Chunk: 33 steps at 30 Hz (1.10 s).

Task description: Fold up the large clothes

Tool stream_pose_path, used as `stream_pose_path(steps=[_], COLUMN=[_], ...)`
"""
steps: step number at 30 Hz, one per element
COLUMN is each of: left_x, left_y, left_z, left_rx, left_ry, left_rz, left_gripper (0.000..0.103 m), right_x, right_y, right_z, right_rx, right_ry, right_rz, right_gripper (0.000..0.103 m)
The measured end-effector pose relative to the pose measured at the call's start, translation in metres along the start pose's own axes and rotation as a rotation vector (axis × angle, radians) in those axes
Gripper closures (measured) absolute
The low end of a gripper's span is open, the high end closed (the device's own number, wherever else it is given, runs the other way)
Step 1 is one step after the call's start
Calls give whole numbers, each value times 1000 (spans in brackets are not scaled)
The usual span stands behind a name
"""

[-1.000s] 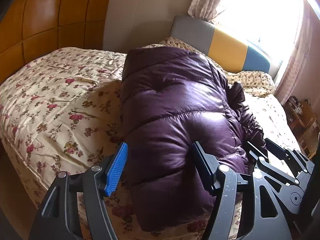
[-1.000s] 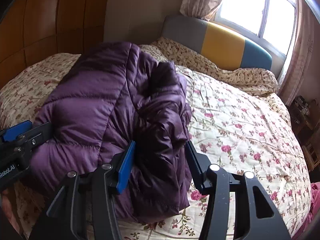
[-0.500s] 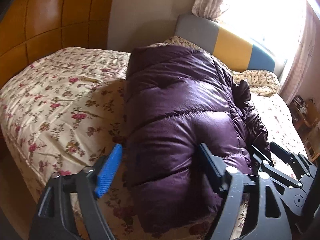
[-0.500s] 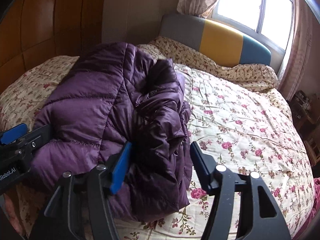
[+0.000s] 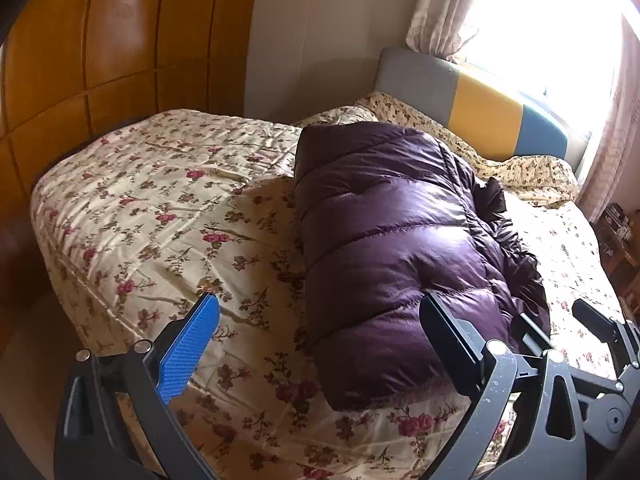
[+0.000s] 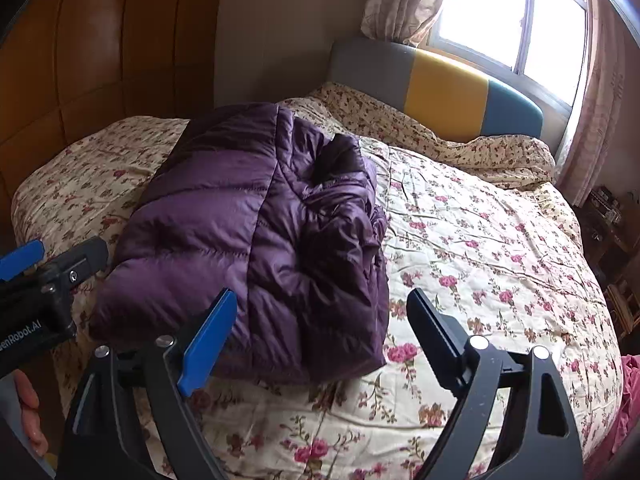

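Observation:
A purple quilted down jacket [image 5: 392, 240] lies folded into a long bundle on the floral bedspread [image 5: 160, 216]. It also shows in the right wrist view [image 6: 256, 248]. My left gripper [image 5: 320, 332] is open and empty, held above the jacket's near end without touching it. My right gripper [image 6: 320, 320] is open and empty, just in front of the jacket's near right corner. The right gripper also shows in the left wrist view [image 5: 592, 332], and the left gripper in the right wrist view [image 6: 52, 264].
The bed has a grey, yellow and blue headboard [image 6: 444, 88] under a bright window [image 6: 516, 20] with curtains. Orange-brown padded wall panels [image 5: 100, 52] stand at the left. A shelf with small items [image 6: 608, 216] is at the right. A pink cloth [image 6: 624, 408] lies at the bed's right edge.
Both grippers have opened wider and pulled back from the jacket toward the bed's near edge. The jacket stays folded where it lay.

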<state>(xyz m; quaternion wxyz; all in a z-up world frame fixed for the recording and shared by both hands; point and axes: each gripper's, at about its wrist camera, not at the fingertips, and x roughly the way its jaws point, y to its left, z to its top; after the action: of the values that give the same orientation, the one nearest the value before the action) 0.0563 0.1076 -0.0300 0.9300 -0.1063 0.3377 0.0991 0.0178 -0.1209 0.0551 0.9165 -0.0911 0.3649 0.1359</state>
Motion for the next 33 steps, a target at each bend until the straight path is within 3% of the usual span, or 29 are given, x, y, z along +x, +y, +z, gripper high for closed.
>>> stream_pose_path(steps=[16, 25, 33], left_x=[-18, -22, -28], left_y=[-5, -11, -12], left_z=[-7, -6, -7], left_rx=[37, 51, 49], left_ry=[-25, -42, -62], left_rz=[25, 127, 125], left_gripper=[4, 4, 4], right_x=[-16, -21, -21], right_y=[5, 4, 3], right_z=[-7, -7, -7], right_rx=[-70, -71, -68], right_ry=[-32, -45, -39], right_rz=[-67, -76, -73], right_gripper=[11, 8, 7])
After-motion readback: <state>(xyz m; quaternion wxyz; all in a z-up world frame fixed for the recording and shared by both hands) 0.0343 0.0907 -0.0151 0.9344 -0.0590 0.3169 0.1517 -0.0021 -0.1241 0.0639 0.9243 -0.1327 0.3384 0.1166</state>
